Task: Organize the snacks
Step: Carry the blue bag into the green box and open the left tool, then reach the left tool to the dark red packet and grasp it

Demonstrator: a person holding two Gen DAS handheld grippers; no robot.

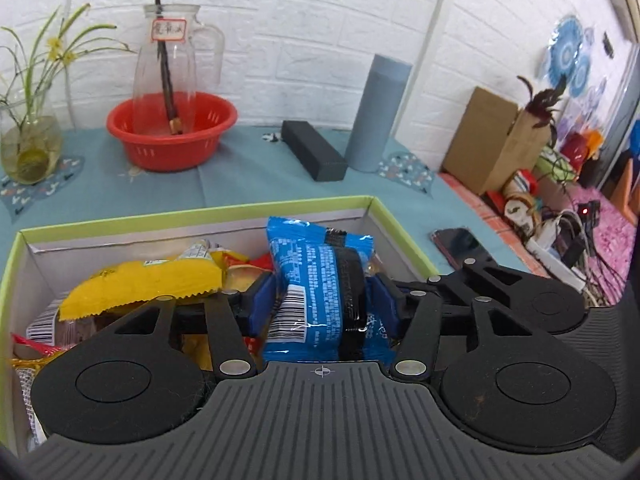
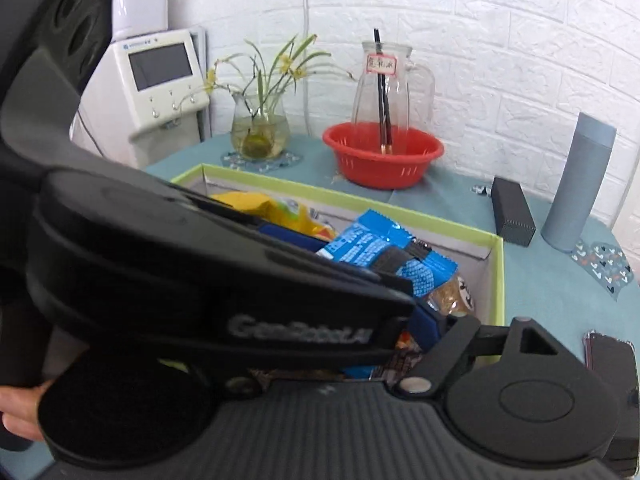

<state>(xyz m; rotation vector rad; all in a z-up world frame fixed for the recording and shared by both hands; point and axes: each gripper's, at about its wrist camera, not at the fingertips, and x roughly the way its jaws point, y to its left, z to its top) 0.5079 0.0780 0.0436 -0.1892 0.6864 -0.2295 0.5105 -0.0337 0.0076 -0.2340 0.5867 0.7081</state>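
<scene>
The left gripper [image 1: 326, 300] is clamped on a blue snack packet [image 1: 320, 280] — its blue pads press both sides — above the green-rimmed box [image 1: 200, 210] of snacks, near its right wall. The right gripper [image 2: 420, 320] is mostly hidden behind the left; whether its jaws are apart, I cannot tell.

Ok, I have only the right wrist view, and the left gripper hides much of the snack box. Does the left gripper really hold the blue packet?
Observer: Yes. In the left wrist view the left gripper has both pads pressed on the sides of the blue packet, which stands upright between them.
Operator: Is some snack in the box hidden from me?
Observer: A red-wrapped snack lies near the wall of the green-rimmed box, at the left of that view.
Operator: And what is beyond the right side of the table?
Observer: A brown cardboard box stands there by the white wall.
</scene>
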